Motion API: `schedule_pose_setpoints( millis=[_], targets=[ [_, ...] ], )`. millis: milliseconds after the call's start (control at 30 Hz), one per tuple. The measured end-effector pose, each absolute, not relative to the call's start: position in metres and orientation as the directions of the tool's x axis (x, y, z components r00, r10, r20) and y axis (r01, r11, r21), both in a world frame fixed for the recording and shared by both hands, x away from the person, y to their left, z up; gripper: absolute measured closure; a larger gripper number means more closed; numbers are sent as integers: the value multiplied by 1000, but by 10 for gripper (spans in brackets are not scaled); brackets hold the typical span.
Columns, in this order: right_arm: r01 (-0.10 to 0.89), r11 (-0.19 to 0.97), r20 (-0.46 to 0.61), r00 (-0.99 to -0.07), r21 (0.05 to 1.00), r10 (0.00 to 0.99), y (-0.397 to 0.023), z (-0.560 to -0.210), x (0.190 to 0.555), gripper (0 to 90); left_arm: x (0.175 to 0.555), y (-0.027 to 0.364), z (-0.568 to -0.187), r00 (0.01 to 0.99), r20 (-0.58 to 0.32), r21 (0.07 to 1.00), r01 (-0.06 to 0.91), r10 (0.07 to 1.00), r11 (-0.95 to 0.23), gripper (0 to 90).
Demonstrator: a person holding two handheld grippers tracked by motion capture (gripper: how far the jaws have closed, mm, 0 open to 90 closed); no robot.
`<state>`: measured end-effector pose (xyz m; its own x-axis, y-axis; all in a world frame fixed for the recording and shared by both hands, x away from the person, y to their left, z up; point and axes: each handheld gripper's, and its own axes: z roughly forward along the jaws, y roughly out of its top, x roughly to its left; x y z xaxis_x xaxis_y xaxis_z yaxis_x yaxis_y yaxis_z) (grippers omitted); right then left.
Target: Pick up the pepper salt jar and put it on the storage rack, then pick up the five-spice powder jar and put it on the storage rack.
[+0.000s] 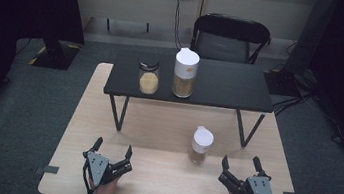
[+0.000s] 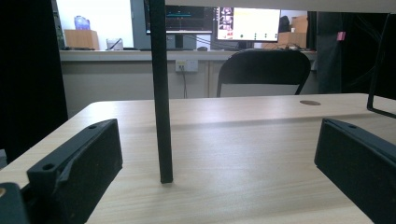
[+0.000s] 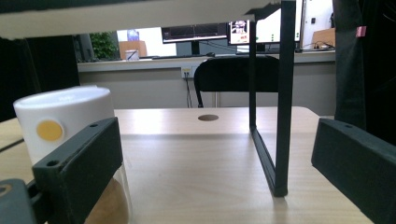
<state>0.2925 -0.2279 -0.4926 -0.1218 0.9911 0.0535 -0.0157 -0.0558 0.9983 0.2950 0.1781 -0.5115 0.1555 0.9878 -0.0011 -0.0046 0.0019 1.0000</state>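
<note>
A small jar with a white lid [image 1: 201, 144] and brown contents stands on the wooden table [image 1: 166, 126], just ahead and left of my right gripper [image 1: 242, 162], which is open. The right gripper view has that jar [image 3: 65, 126] close behind its left jaw, not between the jaws. My left gripper [image 1: 113, 147] rests open near the table's front edge with nothing between its jaws. On the black shelf [image 1: 222, 86] stand a taller white-lidded jar [image 1: 184, 73] and a short glass jar [image 1: 149, 78] with yellowish grains.
The shelf's black legs [image 1: 118, 111] [image 1: 241, 129] stand on the table ahead of both grippers; one leg [image 2: 160, 93] is right ahead of the left gripper, another [image 3: 280, 102] ahead of the right. A black chair [image 1: 231, 36] sits behind the table.
</note>
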Motion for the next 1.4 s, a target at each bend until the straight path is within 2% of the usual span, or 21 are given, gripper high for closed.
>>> schedule_pose_setpoints(
  millis=[500, 1400],
  targets=[
    [8, -76, 76, -108, 997, 991, -232, -507, 295, 8, 295, 178, -512, 154, -1, 1000, -4, 988, 2, 5],
    [13, -62, 63, -113, 998, 992, -232, -496, 293, 7, 295, 178, -512, 154, -1, 1000, -5, 988, 2, 6]
  ],
)
